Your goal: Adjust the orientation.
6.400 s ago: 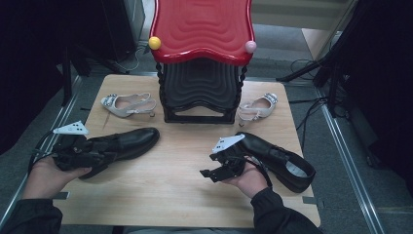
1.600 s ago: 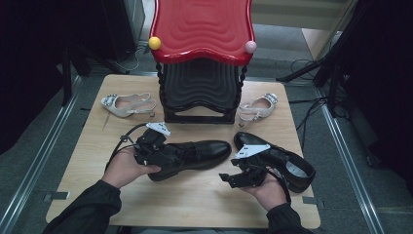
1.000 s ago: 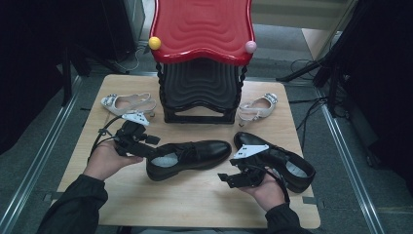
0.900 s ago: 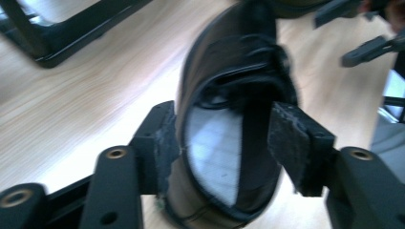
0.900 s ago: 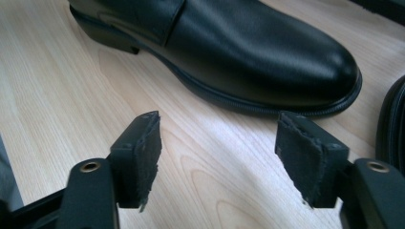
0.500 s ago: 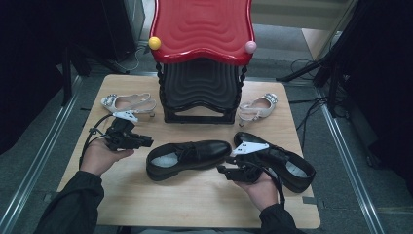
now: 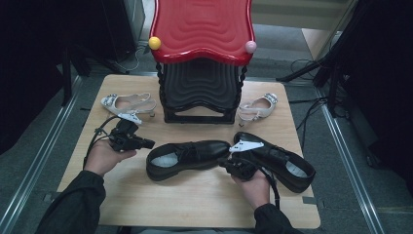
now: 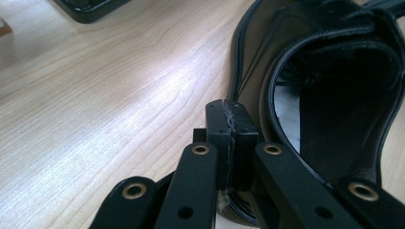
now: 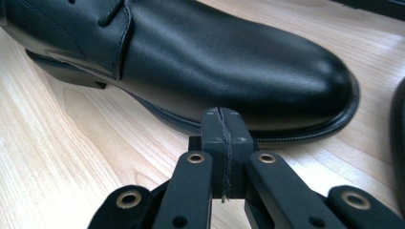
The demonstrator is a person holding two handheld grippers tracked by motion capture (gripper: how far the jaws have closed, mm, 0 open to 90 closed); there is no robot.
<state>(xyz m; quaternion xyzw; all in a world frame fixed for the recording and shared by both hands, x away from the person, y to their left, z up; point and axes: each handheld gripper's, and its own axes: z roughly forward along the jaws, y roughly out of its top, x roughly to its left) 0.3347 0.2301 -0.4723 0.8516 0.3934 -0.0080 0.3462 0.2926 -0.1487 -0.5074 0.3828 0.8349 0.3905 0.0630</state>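
Note:
Two black leather lace-up shoes lie on the wooden table. The left shoe sits at the centre, toe pointing right. The right shoe lies just right of it. My left gripper is shut and empty, a short way left of the centre shoe's heel. In the left gripper view its tips sit beside the shoe's heel opening. My right gripper is shut and empty at that shoe's toe. In the right gripper view its tips are against the sole edge of the toe.
A stack of black stools topped by a red one stands at the back middle. A pale slingback heel lies left of the stack and another right of it. Bare wood lies along the front edge.
My left gripper carried the black shoe from the left to the centre, let go and drew back left, now shut. The right gripper shifted left to the shoe's toe.

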